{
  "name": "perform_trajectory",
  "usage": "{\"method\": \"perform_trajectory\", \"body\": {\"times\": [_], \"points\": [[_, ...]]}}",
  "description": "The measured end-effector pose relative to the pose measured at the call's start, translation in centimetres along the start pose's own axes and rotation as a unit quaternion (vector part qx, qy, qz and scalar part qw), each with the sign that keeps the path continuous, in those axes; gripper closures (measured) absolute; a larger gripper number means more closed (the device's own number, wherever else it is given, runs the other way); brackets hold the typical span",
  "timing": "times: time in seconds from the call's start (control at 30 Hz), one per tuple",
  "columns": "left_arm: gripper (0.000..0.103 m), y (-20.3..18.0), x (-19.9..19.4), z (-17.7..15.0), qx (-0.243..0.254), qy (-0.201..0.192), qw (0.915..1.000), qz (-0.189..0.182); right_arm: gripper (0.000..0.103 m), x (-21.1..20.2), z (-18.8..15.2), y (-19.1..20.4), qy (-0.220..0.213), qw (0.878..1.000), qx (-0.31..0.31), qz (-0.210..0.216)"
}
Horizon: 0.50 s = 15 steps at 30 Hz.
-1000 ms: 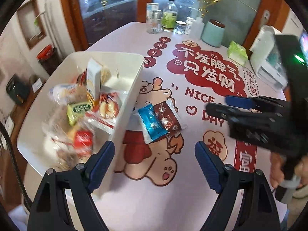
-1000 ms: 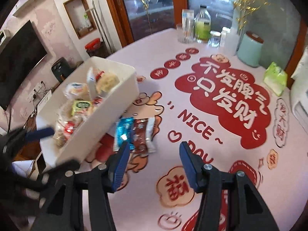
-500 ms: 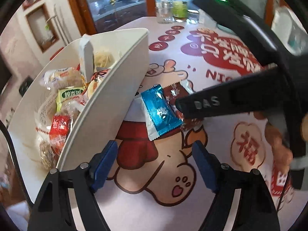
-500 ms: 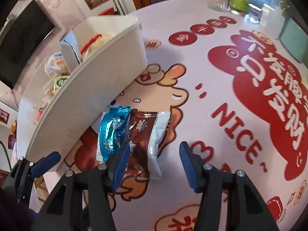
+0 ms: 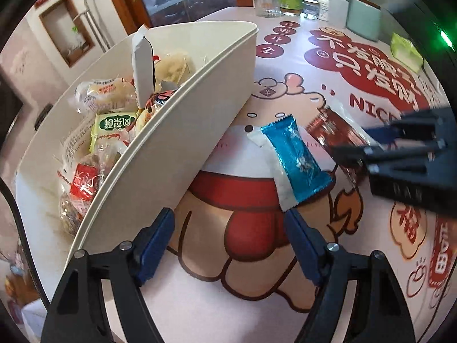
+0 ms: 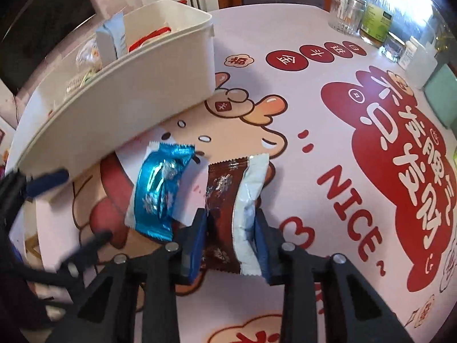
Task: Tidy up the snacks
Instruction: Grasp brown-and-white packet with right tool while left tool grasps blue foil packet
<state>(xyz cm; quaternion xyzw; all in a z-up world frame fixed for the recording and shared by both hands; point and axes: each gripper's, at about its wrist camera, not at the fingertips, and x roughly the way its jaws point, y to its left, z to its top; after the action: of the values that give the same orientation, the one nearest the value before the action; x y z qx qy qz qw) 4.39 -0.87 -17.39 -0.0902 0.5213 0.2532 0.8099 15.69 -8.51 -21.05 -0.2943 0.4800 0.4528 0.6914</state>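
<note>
Beside the bin [image 6: 128, 91], right tool [image 6: 230, 238] pinches brown packet [image 6: 228, 194]; left tool [image 5: 228, 245] spread.

The brown snack packet [image 6: 225, 200] is partly hidden between the pads of the right tool [image 6: 230, 238], its left-wrist image is blurred, and the white bin [image 5: 177, 131] wall hides the lower snacks inside.

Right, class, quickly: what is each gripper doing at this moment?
Left gripper: open, holding nothing, beside the white bin.
Right gripper: shut on the brown snack packet.
</note>
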Motion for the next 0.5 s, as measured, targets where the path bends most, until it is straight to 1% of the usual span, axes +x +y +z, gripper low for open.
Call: {"method": "perform_trajectory", "body": {"times": [0.1, 0.17, 0.23, 0.37, 0.43, 0.5], "points": [[0.025, -0.1, 0.9, 0.9, -0.032, 0.023, 0.9988, -0.029, 0.075, -0.7, -1.1, -0.3, -0.004, 1.000, 0.005, -0.007], [0.025, -0.2, 1.6, 1.4, -0.052, 0.033, 0.9973, -0.040, 0.078, -1.0, -1.5, -0.8, -0.004, 1.000, 0.018, -0.003], [0.025, -0.5, 2.1, 1.9, -0.073, 0.041, 0.9951, -0.052, 0.079, -1.3, -2.2, -1.3, -0.006, 0.999, 0.033, -0.004], [0.025, -1.7, 3.7, 3.5, -0.098, 0.051, 0.9923, -0.056, 0.080, -1.9, -3.7, -2.1, -0.009, 0.998, 0.061, 0.003], [0.025, -2.3, 4.5, 4.2, -0.110, 0.057, 0.9909, -0.053, 0.080, -2.2, -4.4, -2.3, -0.010, 0.998, 0.069, 0.005], [0.025, -2.7, 5.0, 4.7, -0.114, 0.056, 0.9910, -0.041, 0.080, -2.3, -4.9, -2.3, -0.011, 0.997, 0.074, 0.007]]}}
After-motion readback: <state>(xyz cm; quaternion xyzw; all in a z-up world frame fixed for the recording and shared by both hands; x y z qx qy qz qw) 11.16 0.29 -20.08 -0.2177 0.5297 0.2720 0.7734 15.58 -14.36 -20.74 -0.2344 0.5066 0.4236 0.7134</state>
